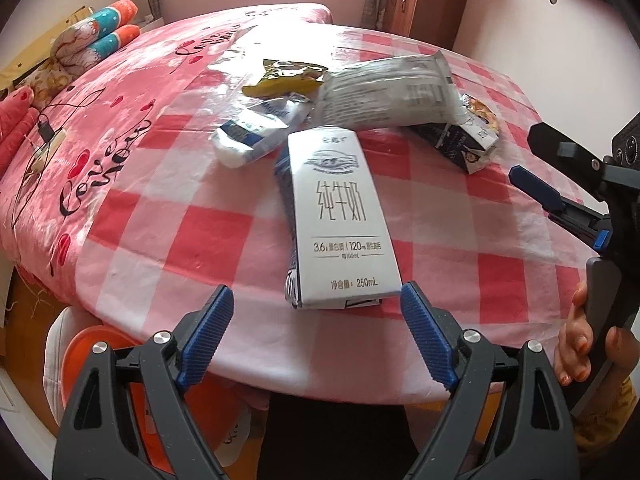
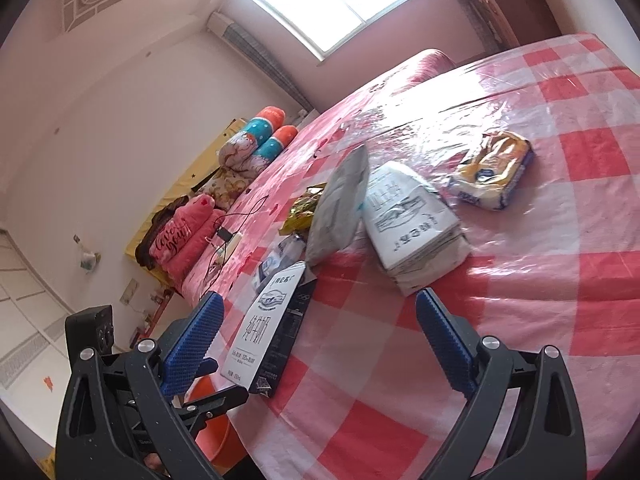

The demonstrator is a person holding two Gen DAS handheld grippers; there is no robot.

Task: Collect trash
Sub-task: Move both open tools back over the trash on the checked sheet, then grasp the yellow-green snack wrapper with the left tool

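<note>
A white milk carton lies flat near the front edge of a bed spread with a pink-and-white checked cover; its face reads 纯牛奶, with "3.6", "120" and "250mL" printed lower down, the finer print too small to make out; beside its left flank a dark carton side shows. The left gripper hovers just short of the carton's near end, its blue ribbed fingers spread wide and pinching nothing. The right gripper points across the bed from the carton's three o'clock side, its fingers likewise held apart around empty air.

Beyond the carton, toward twelve o'clock, the rest of the trash sits in a loose heap: one crumpled grey-white bag, one yellow wrapper, one squashed white-and-blue pack at eleven o'clock, and one dark-blue carton at one o'clock; five pieces can be counted in the left wrist view. The quilt at nine o'clock carries the script "Love you"; two rolled pillows lie at the far left; an orange bin stands below the bed's edge.
</note>
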